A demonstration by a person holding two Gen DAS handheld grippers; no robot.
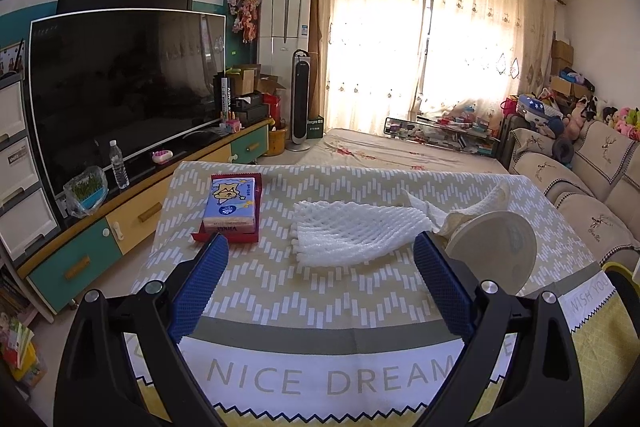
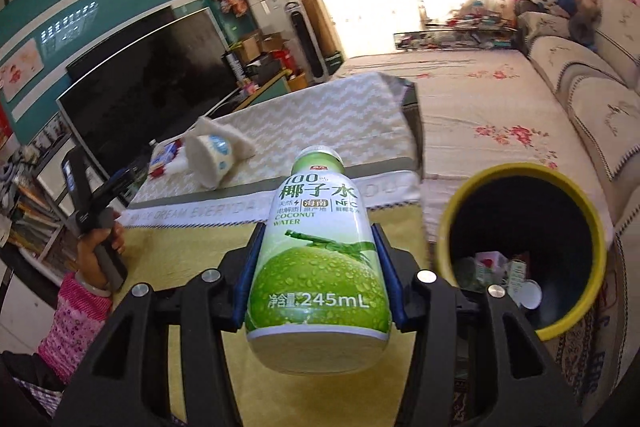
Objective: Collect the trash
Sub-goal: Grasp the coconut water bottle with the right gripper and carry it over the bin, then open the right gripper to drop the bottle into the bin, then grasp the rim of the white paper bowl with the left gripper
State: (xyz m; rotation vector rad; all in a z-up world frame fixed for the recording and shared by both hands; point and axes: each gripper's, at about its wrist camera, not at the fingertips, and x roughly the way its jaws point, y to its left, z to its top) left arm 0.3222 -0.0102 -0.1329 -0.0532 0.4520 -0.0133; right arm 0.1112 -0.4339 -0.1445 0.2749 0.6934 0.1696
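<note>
Left wrist view: left gripper [image 1: 320, 263] has its jaws spread wide, nothing between them, hovering over the patterned tabletop [image 1: 280, 291]. Centre frame lies a white foam net [image 1: 348, 231], flat on the cloth. Right of it, a tipped paper cup [image 1: 492, 247] with crumpled tissue [image 1: 436, 207] just beside the right jaw, seemingly not gripped. Left of centre, a tissue pack [image 1: 230, 203] sits in a red holder, likely not trash. Yellow bin rim just peeks in at the right edge.

Right wrist view: right gripper [image 2: 318, 275] has its jaws clenched on a coconut water bottle [image 2: 316, 247], cap pointing away from the camera, filling the centre of the frame. Lower right, the yellow-rimmed trash bin [image 2: 520, 179] stands open beside the tabletop, a few discarded items already at the bottom. Bottle is near the bin but not over its mouth yet. Left edge shows the person's hand [image 2: 98, 251] in a pink sleeve holding the other gripper's handle; the cup is mid-left on the cloth.

Progress: partly done. Some trash binned, bottle in hand and not yet dropped; foam net, cup and tissue left on the tabletop.
</note>
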